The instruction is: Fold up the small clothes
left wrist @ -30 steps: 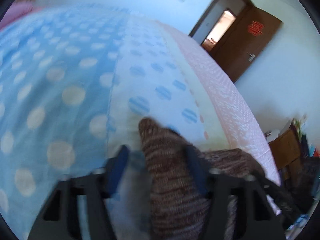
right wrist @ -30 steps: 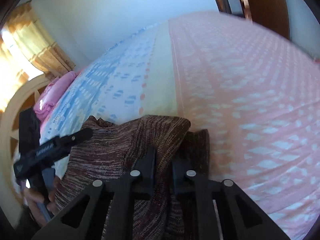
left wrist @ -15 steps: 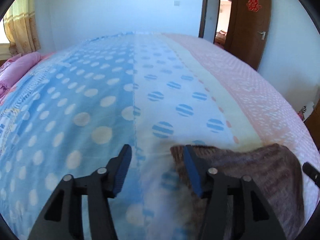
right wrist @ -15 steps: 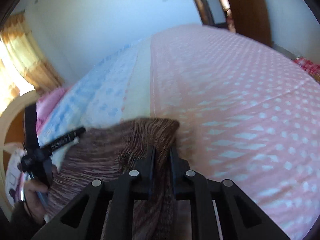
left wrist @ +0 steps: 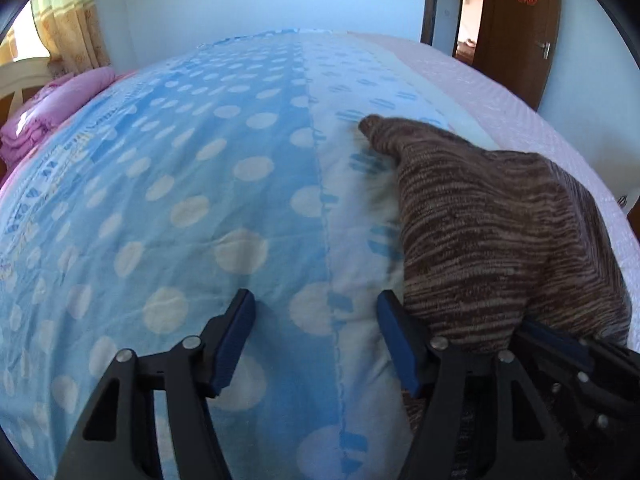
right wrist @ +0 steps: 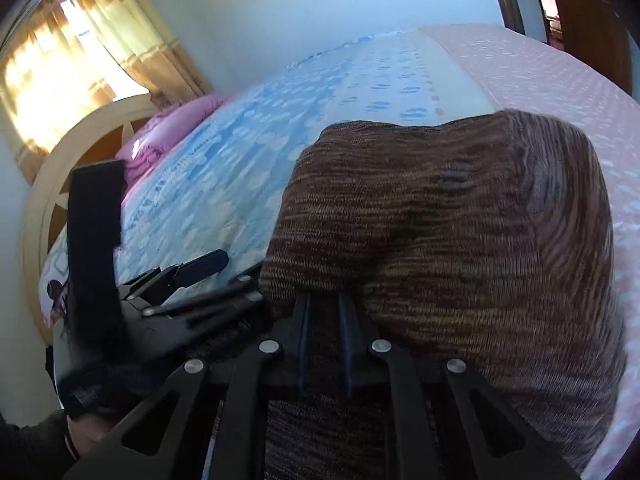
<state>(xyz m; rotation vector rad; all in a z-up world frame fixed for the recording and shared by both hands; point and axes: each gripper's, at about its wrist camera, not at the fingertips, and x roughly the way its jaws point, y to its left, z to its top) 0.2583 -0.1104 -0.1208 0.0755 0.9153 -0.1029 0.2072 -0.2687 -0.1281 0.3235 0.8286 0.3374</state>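
So the left tongs (left wrist: 316,332) have let go of the brown striped knitted garment (left wrist: 492,240) since a second ago and now sit spread wide over the blue polka-dot bedsheet (left wrist: 200,184), nothing between the pads, with the knit bunched against the outside of the right-hand finger. Right tongs (right wrist: 324,312) are pressed nearly together, pinching a fold of that same knit, which drapes in a heap over them on the bed's pink side.
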